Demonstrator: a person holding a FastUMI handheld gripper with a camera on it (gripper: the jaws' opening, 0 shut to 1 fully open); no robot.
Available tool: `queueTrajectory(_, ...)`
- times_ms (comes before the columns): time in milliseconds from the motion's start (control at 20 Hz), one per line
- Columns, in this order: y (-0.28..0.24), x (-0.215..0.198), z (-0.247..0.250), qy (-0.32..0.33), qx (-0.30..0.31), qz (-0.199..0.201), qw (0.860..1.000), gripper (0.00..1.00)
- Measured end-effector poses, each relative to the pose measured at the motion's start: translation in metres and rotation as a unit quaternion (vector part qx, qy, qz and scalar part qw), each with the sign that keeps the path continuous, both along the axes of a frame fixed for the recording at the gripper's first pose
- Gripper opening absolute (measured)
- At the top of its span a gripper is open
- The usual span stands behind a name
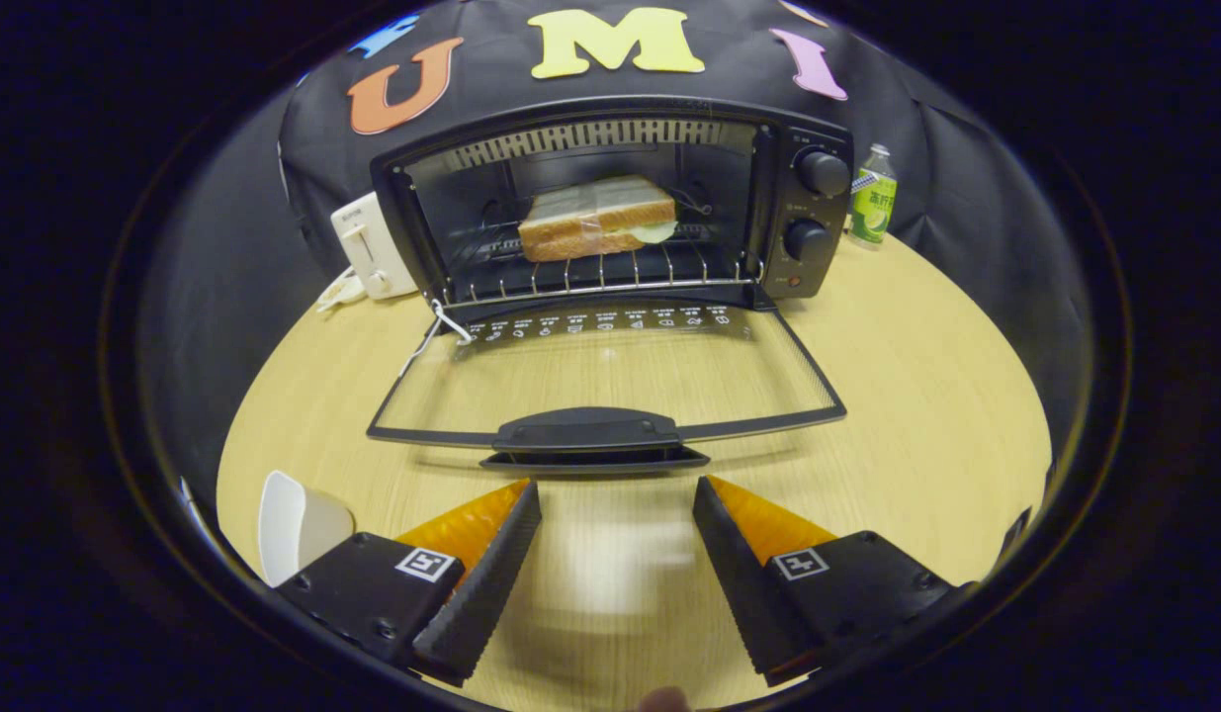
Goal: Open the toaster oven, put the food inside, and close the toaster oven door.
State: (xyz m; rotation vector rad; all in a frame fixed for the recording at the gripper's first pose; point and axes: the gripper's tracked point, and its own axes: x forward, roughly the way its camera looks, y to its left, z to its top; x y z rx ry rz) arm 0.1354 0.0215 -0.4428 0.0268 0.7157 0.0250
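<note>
Partly hidden behind toaster oven (pixel 610 208), toaster (pixel 373 247); gripper (pixel 617 494) parted, empty.

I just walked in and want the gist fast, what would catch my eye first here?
The toaster oven at the far side of the table, its glass door folded down flat toward the gripper. A sandwich sits on the rack inside. The gripper's fingers are open and hold nothing, just short of the door handle.

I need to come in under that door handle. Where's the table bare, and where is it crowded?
Bare table lies right of the open door, toward the bottle, and between the open fingers just short of the door handle. Crowded: the white dish left of the fingers, the white toaster left of the oven.
</note>
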Motion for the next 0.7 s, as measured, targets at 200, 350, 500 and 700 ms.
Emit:
queueTrajectory(200,0.001,0.003,-0.001,0.001,-0.006,0.001,1.0,1.0)
queueTrajectory(350,0.0,0.001,0.005,0.0,-0.012,0.002,1.0,1.0)
queueTrajectory(500,0.002,-0.002,0.023,-0.018,-0.008,0.006,1.0,1.0)
queueTrajectory(700,0.003,-0.001,0.056,-0.051,-0.004,0.009,0.999,1.0)
